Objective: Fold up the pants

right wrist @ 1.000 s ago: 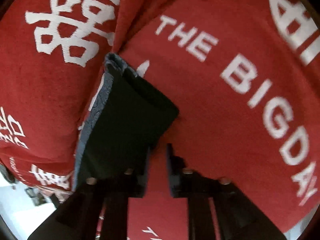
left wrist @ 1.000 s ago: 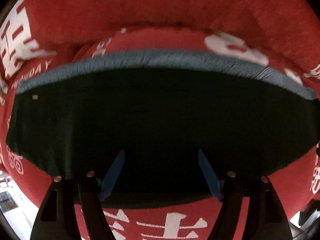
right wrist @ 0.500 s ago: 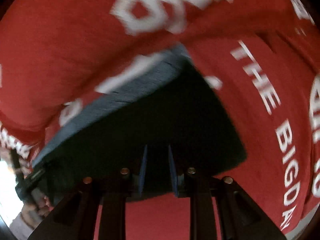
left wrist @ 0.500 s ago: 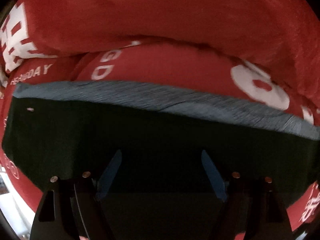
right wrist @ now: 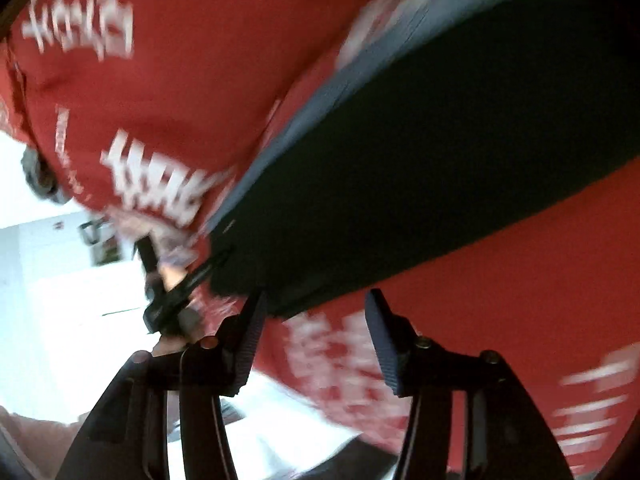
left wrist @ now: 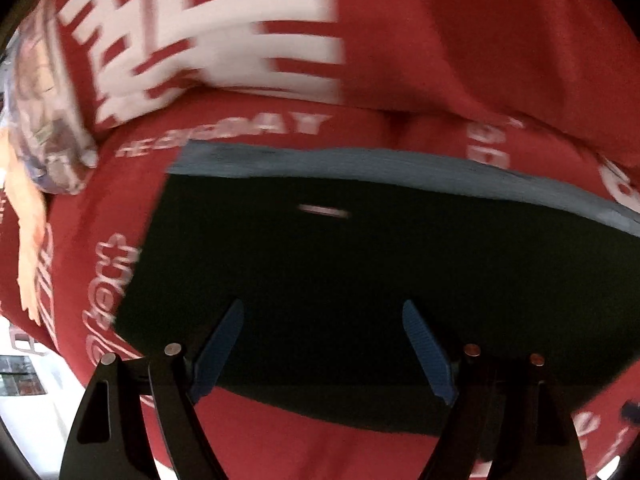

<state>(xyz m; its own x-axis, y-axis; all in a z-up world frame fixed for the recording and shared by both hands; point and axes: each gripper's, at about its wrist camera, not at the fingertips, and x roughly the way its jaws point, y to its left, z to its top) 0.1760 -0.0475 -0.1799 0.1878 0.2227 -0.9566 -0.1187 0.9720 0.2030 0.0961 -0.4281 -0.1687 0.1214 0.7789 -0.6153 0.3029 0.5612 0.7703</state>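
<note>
Jaws on both tools stand spread, gripping nothing. Left gripper (left wrist: 322,350): blue-padded fingers wide apart, the dark folded pants with a blue-grey denim edge (left wrist: 380,280) lying flat between and beyond them, cloth not pinched. Right gripper (right wrist: 314,336): also spread, its left finger just at the near corner of the same dark pants (right wrist: 420,200), the right finger over bare red cloth.

Pants lie as a compact dark slab on a red fleece blanket printed with white lettering (left wrist: 460,40), which covers the whole surface underneath; what carries the blanket cannot be told. Blue-grey edge runs along the far side in the left view, diagonally up to the right in the right view. Placement reads as a fold already laid down, both tools let go so the stack settles on its own.

Pose: left tool low and level, pointing squarely across the slab's middle. Right tool rolled and angled in from the corner; picture heavily motion-blurred. Left tool and the holder's hand (right wrist: 172,276) show at the pants' other side in the right view.

Judgement: fold near finished; possibly smoothing or one more halving remains.
</note>
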